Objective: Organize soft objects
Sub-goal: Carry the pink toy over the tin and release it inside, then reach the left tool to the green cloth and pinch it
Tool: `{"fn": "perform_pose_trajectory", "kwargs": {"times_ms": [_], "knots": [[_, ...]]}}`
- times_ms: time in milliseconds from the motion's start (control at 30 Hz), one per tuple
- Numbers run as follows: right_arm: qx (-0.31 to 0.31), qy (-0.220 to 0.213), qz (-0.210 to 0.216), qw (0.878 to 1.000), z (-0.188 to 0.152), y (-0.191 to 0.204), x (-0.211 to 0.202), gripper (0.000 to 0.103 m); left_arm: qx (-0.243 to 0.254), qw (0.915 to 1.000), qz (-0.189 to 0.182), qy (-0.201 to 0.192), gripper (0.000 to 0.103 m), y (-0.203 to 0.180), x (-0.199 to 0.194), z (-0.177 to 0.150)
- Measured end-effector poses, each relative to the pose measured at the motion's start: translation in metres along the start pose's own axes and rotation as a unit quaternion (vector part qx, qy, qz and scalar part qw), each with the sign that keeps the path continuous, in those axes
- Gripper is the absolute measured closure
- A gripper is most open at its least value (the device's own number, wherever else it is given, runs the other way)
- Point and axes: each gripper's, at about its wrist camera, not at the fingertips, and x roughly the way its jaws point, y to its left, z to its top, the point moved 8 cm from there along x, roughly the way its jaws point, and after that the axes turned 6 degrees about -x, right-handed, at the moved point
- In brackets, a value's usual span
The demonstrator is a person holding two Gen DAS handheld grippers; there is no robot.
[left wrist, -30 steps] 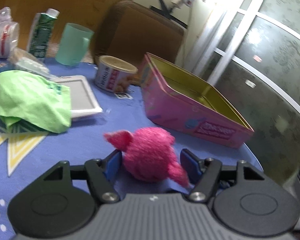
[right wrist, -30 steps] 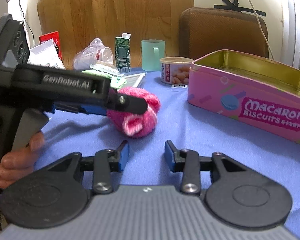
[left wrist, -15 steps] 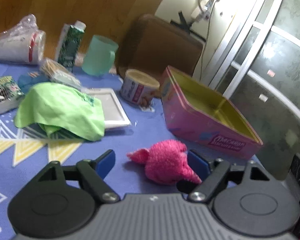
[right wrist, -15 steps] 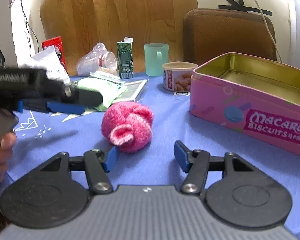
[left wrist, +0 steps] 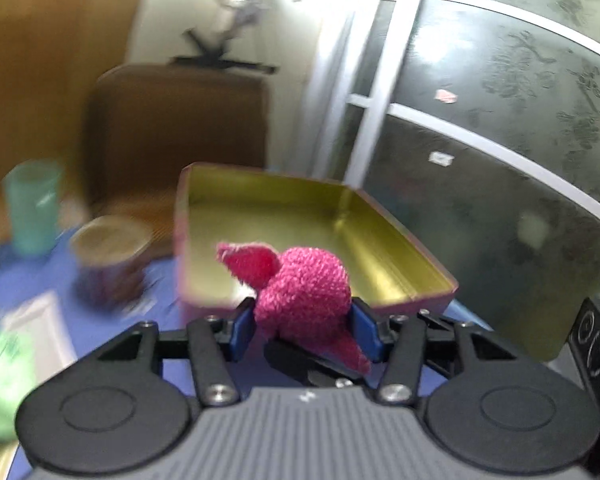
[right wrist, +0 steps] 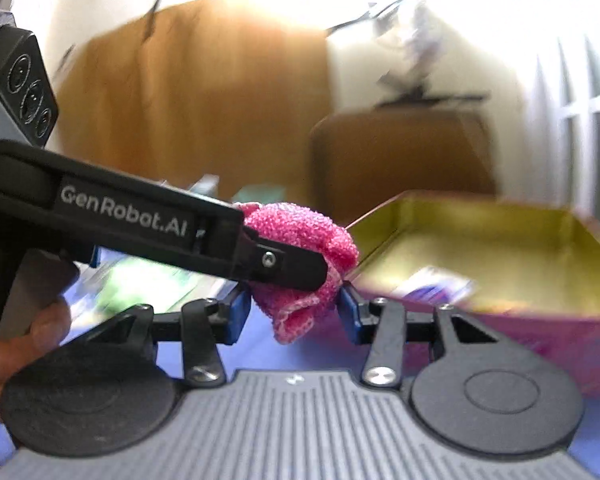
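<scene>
A fuzzy pink sock ball is squeezed between the blue pads of my left gripper, lifted off the blue tablecloth, just in front of the open pink biscuit tin. In the right wrist view the same sock ball sits between the pads of my right gripper, which also closes on its lower part. The left gripper's black arm crosses from the left. The tin lies to the right, with a small packet inside.
A round snack tub, a teal cup, a white tray and a green cloth lie left on the tablecloth. A brown chair stands behind the tin. Glass doors are at the right.
Half a second ago the sock ball lay on the cloth with both grippers open. Now both are closed on it and it is lifted, close to the tin.
</scene>
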Motion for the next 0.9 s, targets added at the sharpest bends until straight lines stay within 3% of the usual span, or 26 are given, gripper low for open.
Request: {"fn": "perform_pose_trajectory", "kwargs": {"times_ms": [33,133,233,367,500,700,900], "knots": [[0.004,-0.008,-0.018,1.0,0.003,-0.012,-0.001,0.052,0.006,1.0,-0.001,0.002,0.038,-0.009,0.012,0.007],[0.022,-0.01,-0.09,0.996,0.008,-0.061,0.006,0.051,0.036,0.9991,0.018,-0.016,0.024,-0.028,0.039,0.02],[0.044,0.016,-0.176,0.983,-0.001,-0.115,0.015,0.027,0.029,0.9986,0.041,-0.017,0.024,-0.028,0.053,0.018],[0.093,0.028,-0.193,0.976,-0.016,-0.144,0.008,0.028,0.002,0.9982,0.054,-0.025,0.023,-0.006,0.037,0.006],[0.109,0.004,-0.186,0.976,-0.019,-0.131,-0.005,0.028,-0.031,0.9962,0.074,-0.034,0.023,0.033,0.006,-0.009],[0.073,-0.013,-0.138,0.988,-0.006,-0.08,-0.001,0.028,-0.088,0.9828,0.157,-0.042,0.023,0.118,-0.063,-0.054],[0.02,0.02,-0.033,0.999,-0.005,-0.002,0.029,0.026,-0.158,0.9456,0.279,-0.055,0.023,0.21,-0.126,-0.092]]}}
